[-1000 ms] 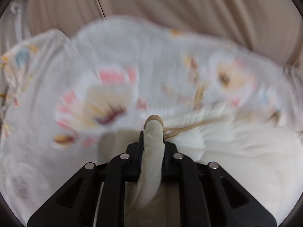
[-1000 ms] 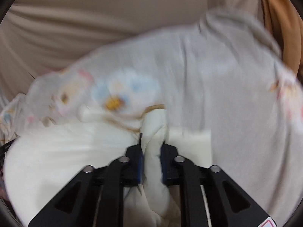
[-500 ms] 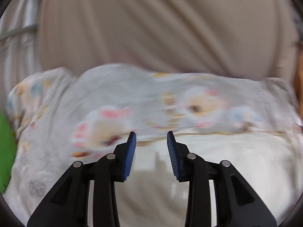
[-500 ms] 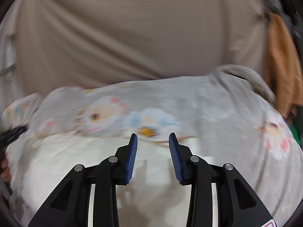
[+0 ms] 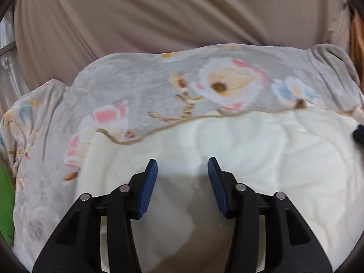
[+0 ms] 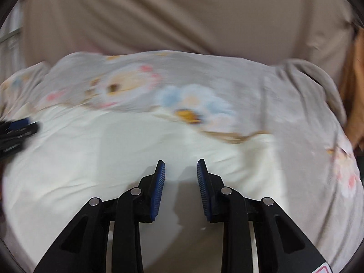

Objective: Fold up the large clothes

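A large grey blanket [image 5: 141, 86] with a flower print lies on a beige surface, and its cream underside [image 5: 261, 150] is folded over on top toward me. It also shows in the right wrist view [image 6: 204, 77] with the cream layer [image 6: 102, 150]. My left gripper [image 5: 182, 162] is open and empty above the cream layer. My right gripper [image 6: 179, 165] is open and empty above the same layer. Each gripper shows at the edge of the other's view: the right one [image 5: 359, 134] and the left one [image 6: 18, 129].
Beige cloth [image 5: 182, 11] covers the surface behind the blanket. An orange-brown cloth [image 6: 352, 86] hangs at the right. Something green [image 5: 5, 200] sits at the far left edge.
Both grippers held the cream edge of the blanket one second ago. They have let it go, opened and pulled back; the folded layer now lies flat on the blanket.
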The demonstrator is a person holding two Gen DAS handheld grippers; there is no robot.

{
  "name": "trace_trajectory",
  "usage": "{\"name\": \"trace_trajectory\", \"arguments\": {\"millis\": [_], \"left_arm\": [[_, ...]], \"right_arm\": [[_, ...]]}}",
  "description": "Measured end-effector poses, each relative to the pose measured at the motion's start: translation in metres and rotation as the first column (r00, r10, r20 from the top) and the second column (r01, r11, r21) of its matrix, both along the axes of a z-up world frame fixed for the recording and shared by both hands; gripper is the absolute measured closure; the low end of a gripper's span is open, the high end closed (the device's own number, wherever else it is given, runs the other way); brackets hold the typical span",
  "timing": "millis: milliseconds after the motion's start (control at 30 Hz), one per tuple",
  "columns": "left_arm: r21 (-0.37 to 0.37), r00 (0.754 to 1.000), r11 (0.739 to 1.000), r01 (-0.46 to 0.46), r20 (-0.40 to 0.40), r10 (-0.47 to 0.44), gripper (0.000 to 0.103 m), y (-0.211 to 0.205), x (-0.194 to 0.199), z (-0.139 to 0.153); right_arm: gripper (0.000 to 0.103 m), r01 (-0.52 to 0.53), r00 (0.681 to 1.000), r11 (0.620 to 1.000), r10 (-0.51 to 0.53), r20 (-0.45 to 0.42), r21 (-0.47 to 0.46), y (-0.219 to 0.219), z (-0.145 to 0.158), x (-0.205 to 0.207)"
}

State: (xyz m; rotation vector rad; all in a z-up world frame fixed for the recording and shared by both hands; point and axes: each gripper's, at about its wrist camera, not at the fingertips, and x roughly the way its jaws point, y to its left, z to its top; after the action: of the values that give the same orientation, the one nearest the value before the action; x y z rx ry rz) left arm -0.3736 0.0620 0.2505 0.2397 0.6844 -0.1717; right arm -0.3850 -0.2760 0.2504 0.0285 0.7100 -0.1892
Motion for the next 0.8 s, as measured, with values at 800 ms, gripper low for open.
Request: {"name": "trace_trajectory", "arguments": {"millis": [800], "left_arm": [[0.027, 0.991, 0.995, -0.096, -0.087, 0.098, 0.049, 0.011, 0.076, -0.038]], "right_arm": [[0.076, 0.100, 0.990, 0.990, -0.089, -0.108, 0.096, -0.056, -0.041, 0.045]]}}
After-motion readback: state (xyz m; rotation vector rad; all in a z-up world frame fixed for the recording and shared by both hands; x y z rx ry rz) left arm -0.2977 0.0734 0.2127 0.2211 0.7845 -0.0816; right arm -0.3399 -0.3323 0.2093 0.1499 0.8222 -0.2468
